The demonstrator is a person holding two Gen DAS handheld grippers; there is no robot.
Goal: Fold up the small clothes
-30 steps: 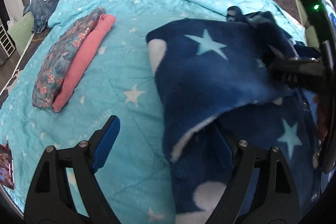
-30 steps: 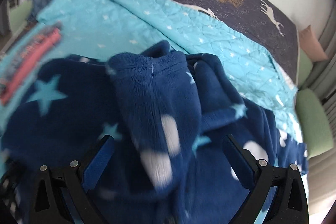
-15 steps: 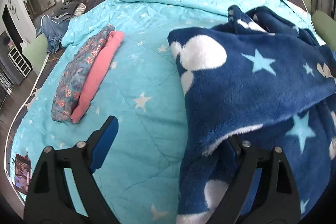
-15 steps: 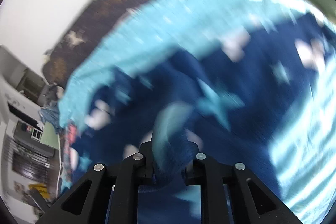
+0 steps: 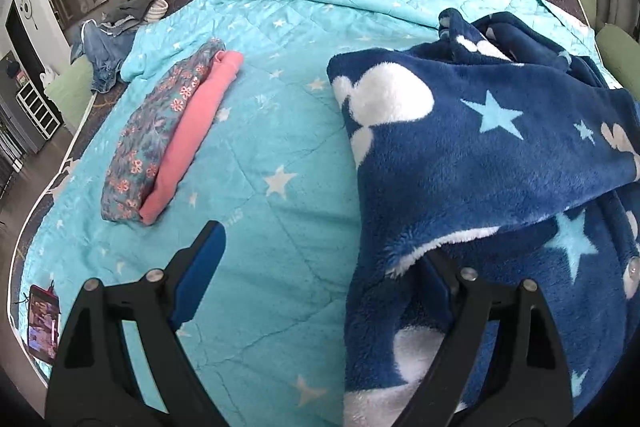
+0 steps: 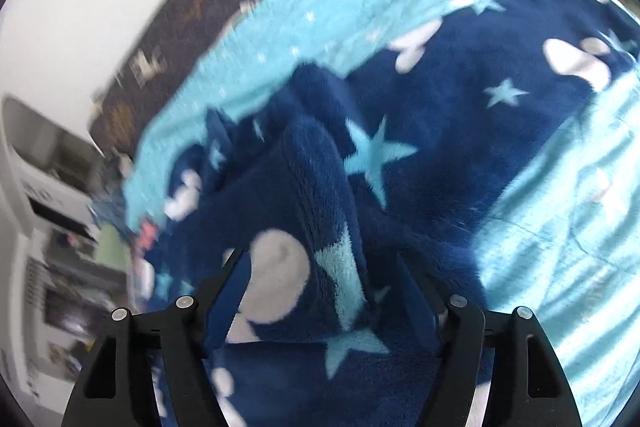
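A navy fleece garment (image 5: 480, 155) with pale stars and white blobs lies rumpled on the right of the turquoise quilt (image 5: 260, 187). My left gripper (image 5: 320, 267) is open; its left finger hangs over the quilt and its right finger is tucked under the garment's folded-over edge. In the right wrist view the same garment (image 6: 440, 147) fills the middle. My right gripper (image 6: 320, 283) is open, with a fold of the fleece lying between its spread fingers. That view is blurred.
Two folded pieces, a floral one (image 5: 160, 135) and a pink one (image 5: 196, 131), lie side by side on the left of the quilt. A phone (image 5: 42, 323) lies at the near left edge. Clothes (image 5: 108, 55) are heaped at the far left corner.
The right gripper was shut on a fold of the fleece half a second ago and has opened. The garment's top layer has been laid over to the left. The left gripper has stayed open.
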